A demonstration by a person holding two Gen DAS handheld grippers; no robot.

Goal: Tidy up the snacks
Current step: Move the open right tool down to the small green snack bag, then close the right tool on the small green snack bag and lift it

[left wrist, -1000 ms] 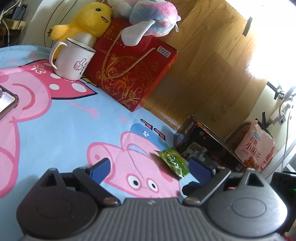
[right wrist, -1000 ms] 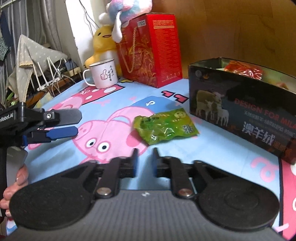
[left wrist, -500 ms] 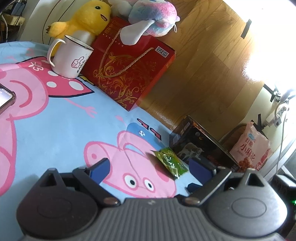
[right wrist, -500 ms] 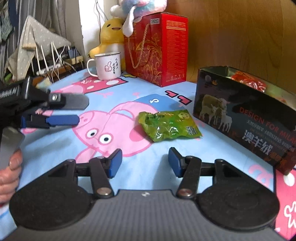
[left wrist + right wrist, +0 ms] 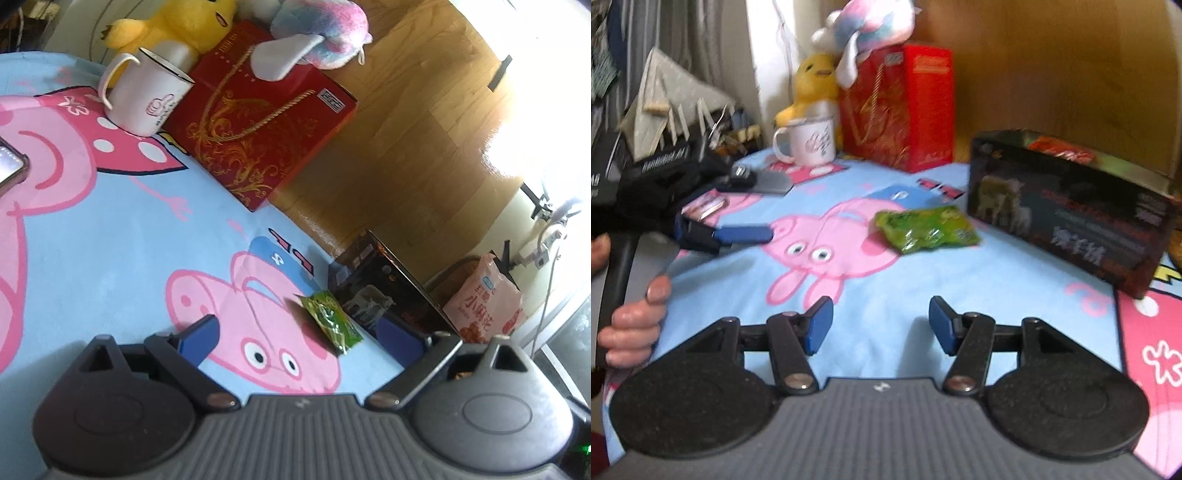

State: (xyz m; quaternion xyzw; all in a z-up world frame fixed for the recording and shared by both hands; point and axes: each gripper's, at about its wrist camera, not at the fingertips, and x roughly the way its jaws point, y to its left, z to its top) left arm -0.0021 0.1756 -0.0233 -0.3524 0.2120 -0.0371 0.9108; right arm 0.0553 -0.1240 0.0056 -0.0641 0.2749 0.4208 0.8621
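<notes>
A green snack packet (image 5: 925, 229) lies flat on the blue cartoon-pig cloth, just left of a black open box (image 5: 1071, 218) with a red packet (image 5: 1062, 149) inside. My right gripper (image 5: 881, 325) is open and empty, a short way in front of the green packet. My left gripper (image 5: 301, 334) is open and empty; the green packet (image 5: 330, 321) lies beyond it, nearer its right finger, beside the black box (image 5: 384, 291). The left gripper also shows in the right wrist view (image 5: 738, 210), held in a hand at the left.
A white mug (image 5: 147, 98), a red gift box (image 5: 266, 133), a yellow plush duck (image 5: 177, 26) and a pastel plush (image 5: 317, 29) stand at the back. A phone (image 5: 9, 166) lies at the left edge. A pink snack bag (image 5: 484, 299) stands behind the black box.
My right gripper has opened from nearly shut to wide and has drawn back from the green packet. My left gripper stays open and has drifted slightly.
</notes>
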